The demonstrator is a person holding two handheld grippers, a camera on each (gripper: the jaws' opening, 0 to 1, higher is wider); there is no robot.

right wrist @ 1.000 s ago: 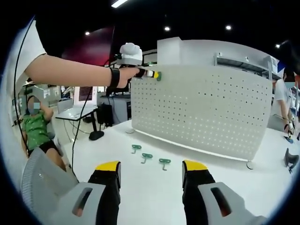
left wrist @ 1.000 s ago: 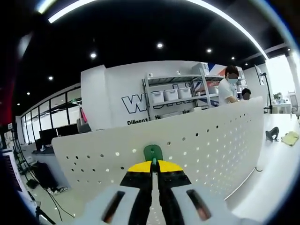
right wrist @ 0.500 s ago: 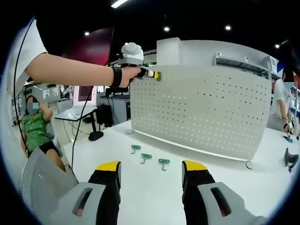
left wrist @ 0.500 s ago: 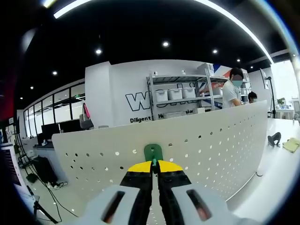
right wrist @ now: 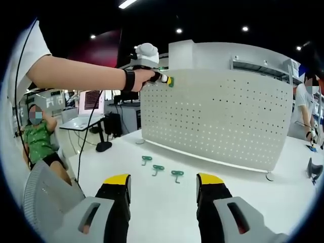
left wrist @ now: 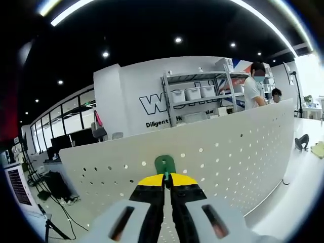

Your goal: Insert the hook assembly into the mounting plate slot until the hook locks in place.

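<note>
My left gripper [left wrist: 165,176] is shut on a green hook [left wrist: 165,164], which it holds against the top rows of the white perforated mounting plate [left wrist: 228,152]. In the right gripper view the same gripper [right wrist: 167,80], held by a person's hand, presses the green hook [right wrist: 171,81] at the plate's [right wrist: 223,116] upper left corner. Three more green hooks [right wrist: 158,168] lie on the white table [right wrist: 167,202] in front of the plate. My right gripper [right wrist: 163,182] hangs open low over the table, nothing between its jaws.
A person's arm [right wrist: 76,76] reaches across the right gripper view from the left. A seated person in green [right wrist: 38,136] is at far left. People stand by shelves [left wrist: 202,93] behind the plate. A dark object [right wrist: 314,172] rests at the table's right.
The left gripper with the hook has shifted slightly along the plate's top edge; the left view has moved a little. The right gripper has stayed still.
</note>
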